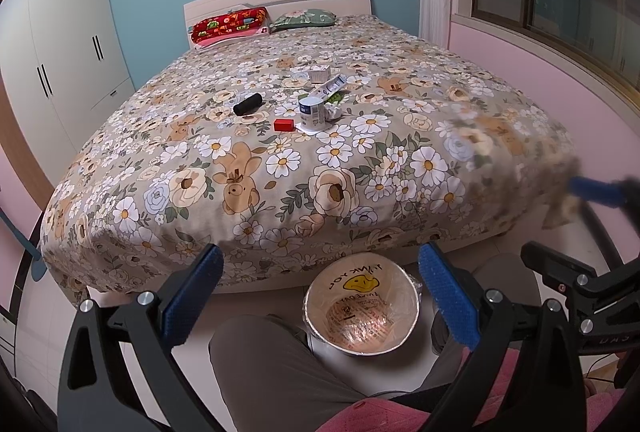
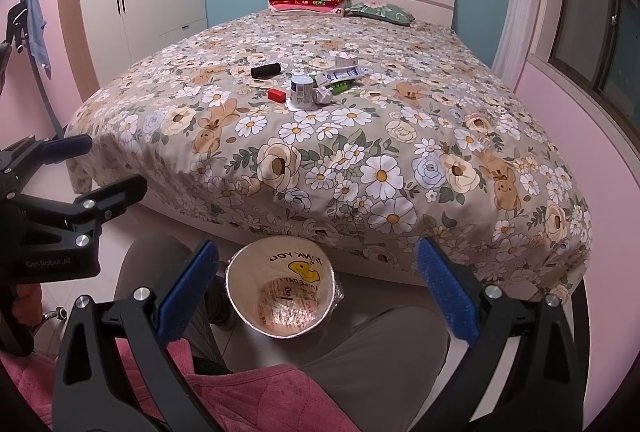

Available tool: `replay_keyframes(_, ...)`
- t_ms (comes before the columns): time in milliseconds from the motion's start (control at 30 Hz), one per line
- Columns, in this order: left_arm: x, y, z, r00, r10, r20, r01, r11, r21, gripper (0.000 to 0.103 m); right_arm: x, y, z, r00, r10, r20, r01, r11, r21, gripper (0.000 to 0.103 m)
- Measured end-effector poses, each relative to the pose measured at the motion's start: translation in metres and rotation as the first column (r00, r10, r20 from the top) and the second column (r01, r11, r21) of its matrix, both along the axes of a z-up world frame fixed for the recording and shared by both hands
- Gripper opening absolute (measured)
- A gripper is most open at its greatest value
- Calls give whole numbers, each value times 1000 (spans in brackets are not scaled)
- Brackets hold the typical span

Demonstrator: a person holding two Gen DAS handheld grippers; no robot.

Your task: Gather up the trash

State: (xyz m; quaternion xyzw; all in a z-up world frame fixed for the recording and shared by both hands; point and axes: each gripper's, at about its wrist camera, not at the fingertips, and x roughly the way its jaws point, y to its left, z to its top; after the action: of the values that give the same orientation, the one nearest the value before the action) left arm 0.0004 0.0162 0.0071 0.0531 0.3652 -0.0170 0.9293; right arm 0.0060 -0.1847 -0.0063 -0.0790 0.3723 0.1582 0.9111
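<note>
Left gripper (image 1: 320,284) hangs released, jaws wide apart, nothing between them. On the floral bed (image 1: 248,168), left to right: black cylinder (image 1: 248,104), red box (image 1: 284,125), upright can (image 1: 313,113) on white paper, crumpled paper (image 1: 331,111) beside it, tube (image 1: 330,87) behind. Lined trash bin (image 1: 362,306) stands on the floor at the bed's foot. Right gripper (image 2: 318,282) likewise spread, holding nothing.

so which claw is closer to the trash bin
Hard to call; both hang open above the trash bin, near level. Left claw sits toward its left side, right claw toward its right.
</note>
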Motion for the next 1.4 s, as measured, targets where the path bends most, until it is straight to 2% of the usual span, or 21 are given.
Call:
replay_keyframes(533,-2,1,-8,1000,1,-12,-2,1000,-4,99,-1,4,-7,1000,3,-8,-3,1000,-8,97)
replay_keyframes(800,16,11,-11,999,19,-47,-21,999,-49,99,11,4,-9,1000,2,-19,-2,1000,-15,97)
replay_keyframes(1000,50,30,3,997,75,-28,-77,995,-61,99,43,1,8,1000,-9,22,9,1000,8,97)
replay_keyframes(1167,95,54,10,993,110,-42,-114,988,-100,99,84,2,25,999,4,45,-5,1000,16,97)
replay_keyframes(1300,137,68,13,991,126,-55,-130,988,-83,99,121,5,37,999,2,53,-4,999,37,97)
replay_keyframes(1400,175,80,13,989,138,-55,-140,989,-41,99,161,9,44,999,-2,44,0,998,62,97)
